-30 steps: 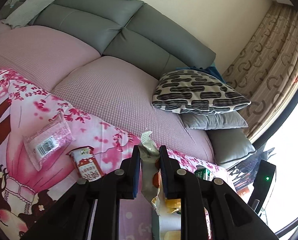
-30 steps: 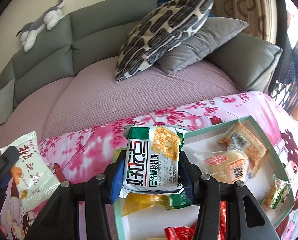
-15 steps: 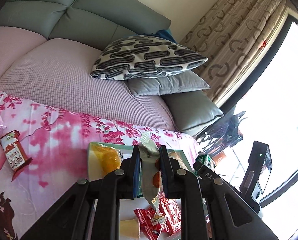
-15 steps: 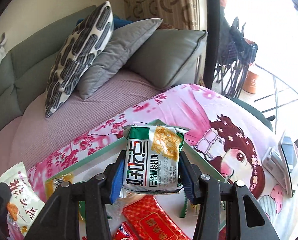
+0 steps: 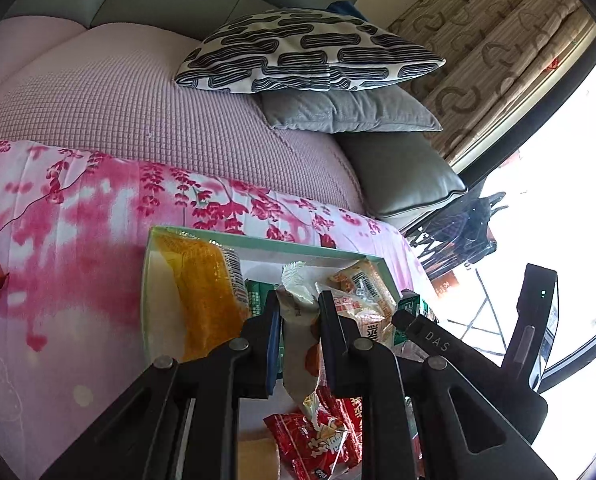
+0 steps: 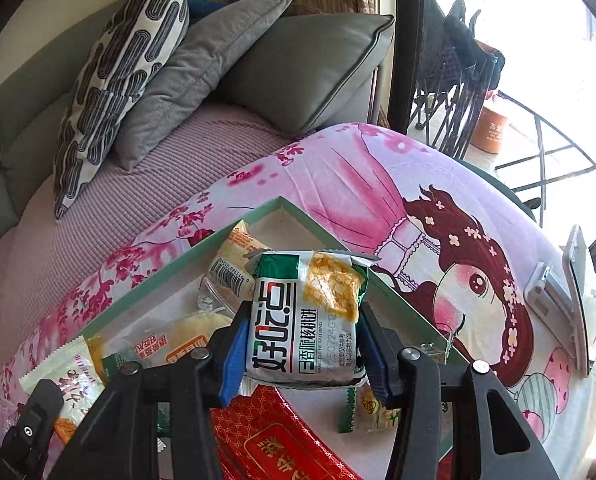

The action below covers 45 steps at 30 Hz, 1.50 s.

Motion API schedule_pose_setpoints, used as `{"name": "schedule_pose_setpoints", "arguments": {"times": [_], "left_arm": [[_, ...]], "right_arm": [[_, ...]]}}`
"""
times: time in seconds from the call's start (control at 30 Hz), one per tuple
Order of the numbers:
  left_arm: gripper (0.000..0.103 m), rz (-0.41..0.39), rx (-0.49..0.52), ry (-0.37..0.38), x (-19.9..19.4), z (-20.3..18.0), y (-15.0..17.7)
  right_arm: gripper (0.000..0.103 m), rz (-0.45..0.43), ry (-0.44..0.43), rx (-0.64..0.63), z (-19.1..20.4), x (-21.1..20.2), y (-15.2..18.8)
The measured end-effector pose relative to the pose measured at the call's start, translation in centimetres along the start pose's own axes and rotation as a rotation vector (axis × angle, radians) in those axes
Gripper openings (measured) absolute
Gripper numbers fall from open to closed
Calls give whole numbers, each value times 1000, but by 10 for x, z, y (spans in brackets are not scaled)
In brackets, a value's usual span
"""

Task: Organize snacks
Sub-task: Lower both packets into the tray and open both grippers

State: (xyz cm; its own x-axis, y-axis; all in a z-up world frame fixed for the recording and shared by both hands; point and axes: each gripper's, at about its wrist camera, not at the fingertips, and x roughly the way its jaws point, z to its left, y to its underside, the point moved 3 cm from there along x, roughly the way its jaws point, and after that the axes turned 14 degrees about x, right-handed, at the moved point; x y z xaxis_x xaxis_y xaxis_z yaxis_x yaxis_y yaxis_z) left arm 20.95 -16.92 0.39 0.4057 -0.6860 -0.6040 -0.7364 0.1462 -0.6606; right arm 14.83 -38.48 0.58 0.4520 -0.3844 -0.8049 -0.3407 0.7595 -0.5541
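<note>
Over the green-rimmed tray (image 6: 202, 248) at frame centre, right hand-held gripper (image 6: 303, 344) clamps a green-white snack pack (image 6: 305, 316); left hand-held gripper (image 5: 298, 320) pinches a pale snack wrapper (image 5: 298, 344) w/ other snacks below.

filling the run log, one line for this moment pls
left tongs: shut on white packet | right tongs: shut on green packet | both above box

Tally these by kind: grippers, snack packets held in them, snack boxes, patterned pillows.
Grippers: 2 (left gripper, right gripper)
Held packets: 2 (white packet, green packet)
Boxes: 1 (box)
Patterned pillows: 1 (pillow)
Total: 6
</note>
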Motion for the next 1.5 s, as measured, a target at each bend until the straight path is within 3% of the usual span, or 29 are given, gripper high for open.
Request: {"name": "schedule_pose_setpoints", "arguments": {"times": [0.17,0.5,0.83,0.97,1.2,1.43,1.5], "left_arm": [[23,43,7,-32,6,4,2],[64,62,56,-57,3,-6,2],[73,19,82,-84,-19,-12,-6],[75,-1,111,-179,-27,-10,-9],[76,25,164,-466,-27,12,-10],[77,25,162,-546,-35,32,-9],[84,22,152,-557,-37,37,-10]], "right_arm": [[61,16,5,1,2,3,2],[78,28,24,2,4,5,1],[85,17,-25,-1,9,-7,0],[85,13,-36,-7,11,-9,0],[85,14,-60,-35,21,-13,4],[85,21,-101,-81,38,-18,13],[85,24,-121,-101,45,-20,17]]}}
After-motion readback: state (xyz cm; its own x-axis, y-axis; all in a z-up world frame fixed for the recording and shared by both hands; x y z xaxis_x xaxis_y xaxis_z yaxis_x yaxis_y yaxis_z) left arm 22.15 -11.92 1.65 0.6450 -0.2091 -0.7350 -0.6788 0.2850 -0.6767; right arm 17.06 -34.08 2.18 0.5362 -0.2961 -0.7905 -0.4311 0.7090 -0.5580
